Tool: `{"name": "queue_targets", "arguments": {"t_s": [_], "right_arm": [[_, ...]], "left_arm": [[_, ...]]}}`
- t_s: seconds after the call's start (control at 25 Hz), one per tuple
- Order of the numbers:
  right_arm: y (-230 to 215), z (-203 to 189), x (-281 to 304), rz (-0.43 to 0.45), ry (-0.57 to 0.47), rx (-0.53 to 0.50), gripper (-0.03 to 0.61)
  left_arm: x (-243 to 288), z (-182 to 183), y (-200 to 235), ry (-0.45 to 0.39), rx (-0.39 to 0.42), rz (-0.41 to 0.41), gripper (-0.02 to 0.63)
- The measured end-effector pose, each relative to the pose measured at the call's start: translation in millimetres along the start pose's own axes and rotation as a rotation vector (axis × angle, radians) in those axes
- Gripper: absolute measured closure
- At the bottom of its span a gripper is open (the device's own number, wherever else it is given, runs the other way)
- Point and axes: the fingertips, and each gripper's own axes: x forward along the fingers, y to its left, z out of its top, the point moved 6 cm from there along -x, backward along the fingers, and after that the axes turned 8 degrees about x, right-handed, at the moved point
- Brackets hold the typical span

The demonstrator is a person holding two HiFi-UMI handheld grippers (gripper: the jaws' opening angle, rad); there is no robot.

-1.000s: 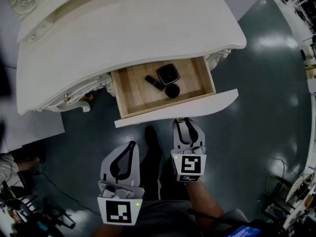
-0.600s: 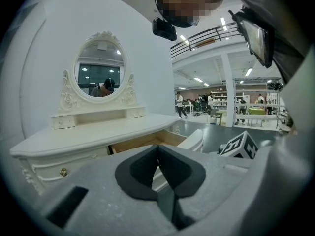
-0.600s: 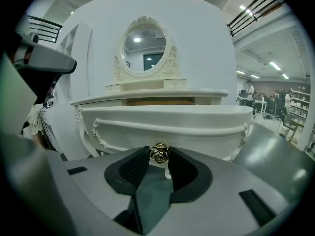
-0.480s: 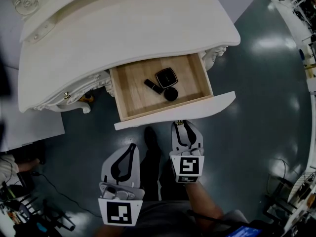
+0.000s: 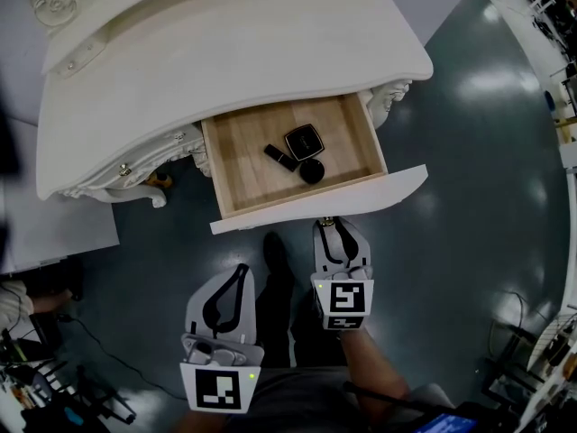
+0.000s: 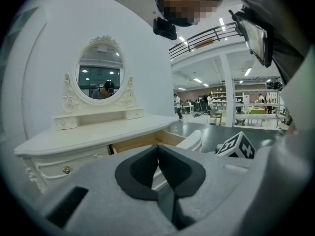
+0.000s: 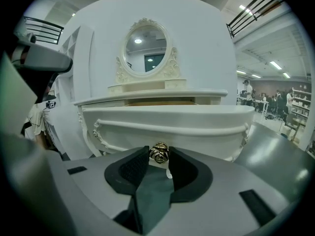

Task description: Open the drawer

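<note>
While the right gripper (image 5: 333, 228) sits against the front of the drawer (image 5: 243, 180), its fingers (image 7: 134, 165) are clenched on the small brass knob (image 7: 159, 153) at the middle of the white drawer front (image 7: 206, 124). The right gripper view shows that knob pinched between the two dark pads, with the curved panel rising just behind it.

Seen from the head view, the drawer stands pulled well out from under the pale tabletop (image 5: 225, 57) of an ornate white dressing table, and its light wooden inside is open to view. Three dark items lie close together right of the drawer's middle: a square black compact (image 5: 304, 142), a short black tube (image 5: 281, 158) just beside it on the left, and a round black piece (image 5: 312, 171) just beside both, toward the drawer front.

Apart from the furniture, the left gripper (image 5: 240, 271) hangs above the grey-green floor (image 5: 469, 206), nearer the person than the right one and to its left. Its fingers (image 6: 142, 168) are closed against each other with nothing between them, and they touch nothing.

From the left gripper view, the open drawer shows under the tabletop edge, an oval mirror (image 6: 101, 76) in a carved white frame stands at the back of the dressing table, and the right gripper's marker cube (image 6: 236, 146) sits off to the side.
</note>
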Motion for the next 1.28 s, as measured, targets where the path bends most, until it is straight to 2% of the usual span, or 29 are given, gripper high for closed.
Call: {"name": "queue_targets", "arguments": {"t_s": [0.12,0.32,0.48,0.64,0.8,0.88,1.08,1.28], "right_arm": [[1,-5,-7,0.003,-0.001,0.002,0.457],[10,4,-34,0.02,0.006,-0.011,0.442],[24,47,-71,0.064,-0.057,-0.018,0.443],[35,112,-114,0.104,-0.161,-0.049,0.482],[44,173,-156,0.144,-0.287,-0.059,0.55],[49,195,-172,0.165,-0.341,-0.075,0.557],[53,221,-199,0.159,-0.429,-0.133,0.561],[52,226,-206,0.155,-0.455,-0.149,0.565]], "left_arm": [[-8,0,-6,-0.002,0.008,0.0,0.598],[-18,22,-11,-0.076,0.009,0.021,0.598],[-27,58,-12,-0.147,0.016,0.047,0.598],[-41,93,-11,-0.098,-0.002,0.063,0.598],[-54,139,-5,-0.181,0.015,0.116,0.598],[-58,160,-3,-0.244,0.039,0.143,0.598],[-67,185,-5,-0.305,0.034,0.168,0.598],[-68,187,-3,-0.3,0.017,0.176,0.598]]}}
